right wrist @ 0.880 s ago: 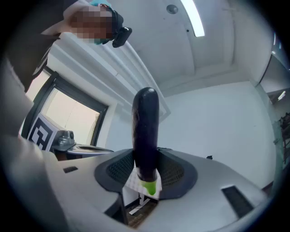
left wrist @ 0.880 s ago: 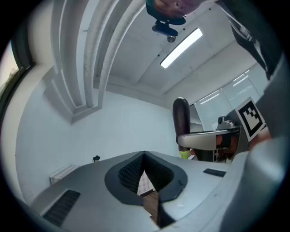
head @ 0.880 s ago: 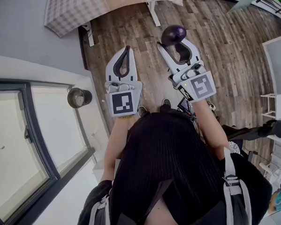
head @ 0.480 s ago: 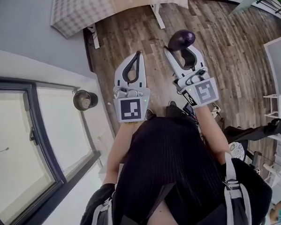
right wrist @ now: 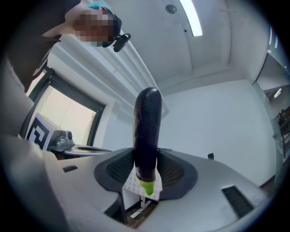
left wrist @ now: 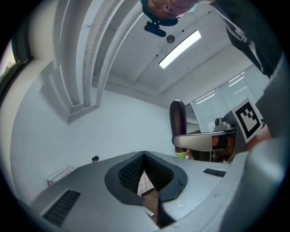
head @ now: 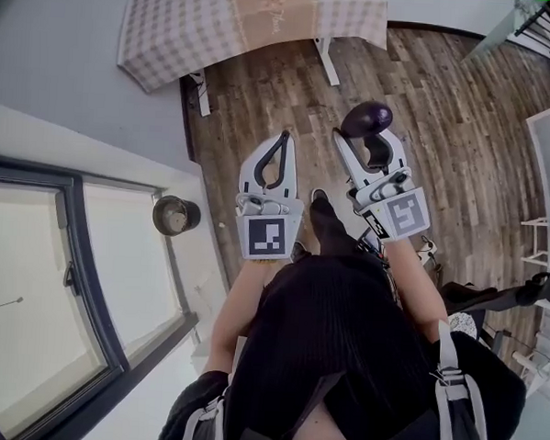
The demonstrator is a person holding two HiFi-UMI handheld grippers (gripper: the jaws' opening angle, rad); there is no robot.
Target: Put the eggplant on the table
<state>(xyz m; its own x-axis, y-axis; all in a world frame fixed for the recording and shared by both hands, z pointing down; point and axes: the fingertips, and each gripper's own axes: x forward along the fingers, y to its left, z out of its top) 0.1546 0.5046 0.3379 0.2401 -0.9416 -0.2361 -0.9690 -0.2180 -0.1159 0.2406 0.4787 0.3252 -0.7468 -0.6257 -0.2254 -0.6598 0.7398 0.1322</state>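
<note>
A dark purple eggplant (head: 368, 118) stands gripped in my right gripper (head: 369, 148), held above the wooden floor in the head view. In the right gripper view the eggplant (right wrist: 147, 129) rises upright between the pads of the right gripper (right wrist: 147, 158), green stem end down. My left gripper (head: 284, 135) is beside it on the left, shut and holding nothing. In the left gripper view the left gripper (left wrist: 144, 155) has its tips together, and the eggplant (left wrist: 178, 118) shows to the right. The table (head: 175, 25), under a checked cloth, lies ahead at the top of the head view.
A large window (head: 33, 275) fills the left side, with a dark round pot (head: 176, 216) on its white sill. Wooden floor (head: 447, 104) spreads between me and the table. A white rack (head: 546, 215) and a black piece of equipment (head: 529, 288) stand on the right.
The table has come further into view at the top and the window and pot have slid toward me. Both grippers keep their pose, the eggplant still held in the right one.
</note>
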